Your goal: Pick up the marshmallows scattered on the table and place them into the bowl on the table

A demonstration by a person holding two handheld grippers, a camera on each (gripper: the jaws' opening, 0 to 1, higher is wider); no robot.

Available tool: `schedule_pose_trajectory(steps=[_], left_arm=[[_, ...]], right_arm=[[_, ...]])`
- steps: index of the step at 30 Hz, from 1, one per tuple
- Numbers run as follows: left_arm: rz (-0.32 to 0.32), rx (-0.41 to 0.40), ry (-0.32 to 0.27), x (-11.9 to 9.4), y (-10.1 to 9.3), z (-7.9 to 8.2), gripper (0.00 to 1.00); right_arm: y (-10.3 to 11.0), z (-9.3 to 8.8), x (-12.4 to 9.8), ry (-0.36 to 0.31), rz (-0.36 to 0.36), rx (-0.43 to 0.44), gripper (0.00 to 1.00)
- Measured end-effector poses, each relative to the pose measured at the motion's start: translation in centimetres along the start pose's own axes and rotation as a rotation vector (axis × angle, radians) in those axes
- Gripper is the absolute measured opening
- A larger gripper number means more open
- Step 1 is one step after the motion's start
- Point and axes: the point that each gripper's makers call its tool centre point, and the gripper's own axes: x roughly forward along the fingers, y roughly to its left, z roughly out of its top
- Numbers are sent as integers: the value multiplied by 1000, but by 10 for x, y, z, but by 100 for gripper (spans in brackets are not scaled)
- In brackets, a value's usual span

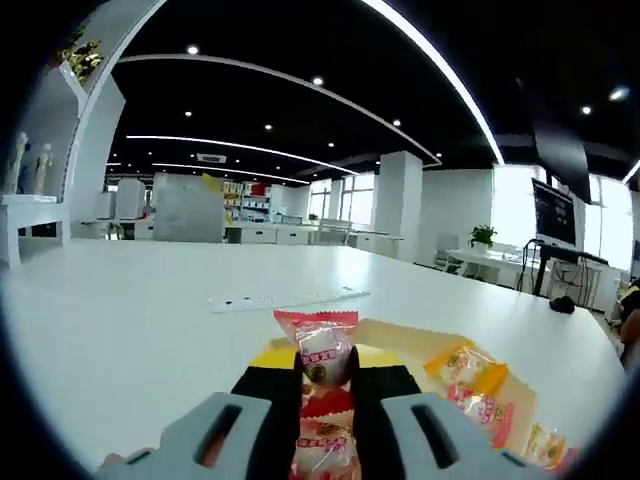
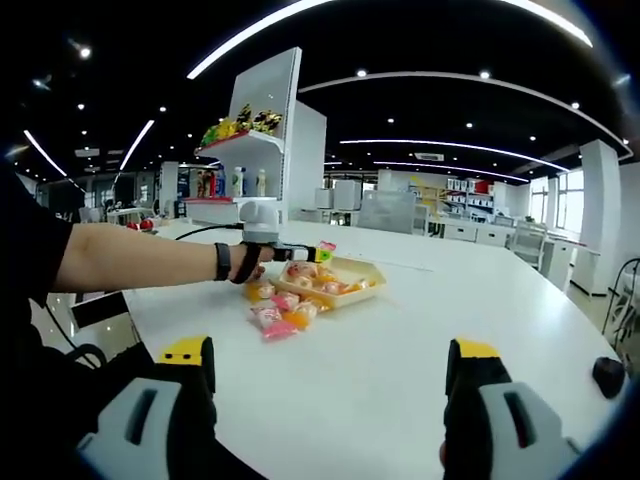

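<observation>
My left gripper (image 1: pixel 327 375) is shut on a wrapped marshmallow (image 1: pixel 323 352) in a red and white packet, held above the yellow bowl (image 1: pixel 400 335). More wrapped marshmallows (image 1: pixel 468 368) lie at its right. In the right gripper view the yellow bowl (image 2: pixel 372 268) sits far off on the white table (image 2: pixel 420 340) with several marshmallows (image 2: pixel 320 280) inside, and loose marshmallows (image 2: pixel 270 318) lie in front of it. The left gripper (image 2: pixel 318 251), held by a person's hand (image 2: pixel 245 265), hovers over the bowl's rim. My right gripper (image 2: pixel 330 375) stands open, with nothing between its jaws.
A white strip (image 1: pixel 290 297) lies on the table beyond the bowl. A white shelf unit (image 2: pixel 265 150) with goods stands behind the bowl. A small black object (image 2: pixel 607 375) rests near the table's right edge. Desks and a monitor (image 1: pixel 553 212) fill the room behind.
</observation>
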Motion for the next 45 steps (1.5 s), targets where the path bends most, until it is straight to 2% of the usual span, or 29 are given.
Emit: schedule_pose_trajectory(steps=[5,11,16,18,19,20,21,22,27,30,33,34,35,38,39,40,41,42,45], left_arm=[[7,-17,3,3,6,0,19],[-10,59,11,1,-4,-4,19],[-4,33,4,0,-3,-2,20],[6,17,-7,1,4,1,20],[4,-23,-20,-1,0,4,21],[-10,-69,-64,-2,-5,11,24],[-33,-72,-86,-2,-6,16,29],[-26,-66,-75,-2,-3,15,32],[-35,-65,-66,-3,-11,12,32],[-31,-72,-63,-1,-8,11,35],[-25,-61,-90,-4,-9,15,44],[-10,-11,-143,-5,-6,25,50],[-15,1,-214,-10,-9,35,58],[-56,18,-327,-21,-19,53,96],[-67,1,-329,-23,-21,53,92],[-71,-8,-314,-23,-20,50,96],[-55,-13,-264,-21,-17,42,96],[-38,-6,-242,-20,-14,38,96],[-50,30,-239,-21,-18,37,96]], right_arm=[[2,-1,0,3,4,-1,93],[1,0,1,0,4,0,93],[2,-1,1,2,6,0,93],[2,-1,1,2,7,0,93],[2,-1,1,1,7,0,93],[2,-1,1,2,7,1,93],[2,-1,1,1,6,2,93],[2,-1,1,0,6,3,93],[3,-1,1,0,9,0,93],[3,-2,1,2,9,3,93],[2,-3,1,4,7,4,93],[2,-3,1,5,7,4,93],[2,-3,1,5,8,3,93],[2,-2,0,2,8,4,93],[1,-2,0,2,7,3,93],[1,-3,1,3,6,3,93],[1,-3,1,4,6,3,93],[1,-3,1,4,5,4,93],[1,-1,1,-2,5,6,93]])
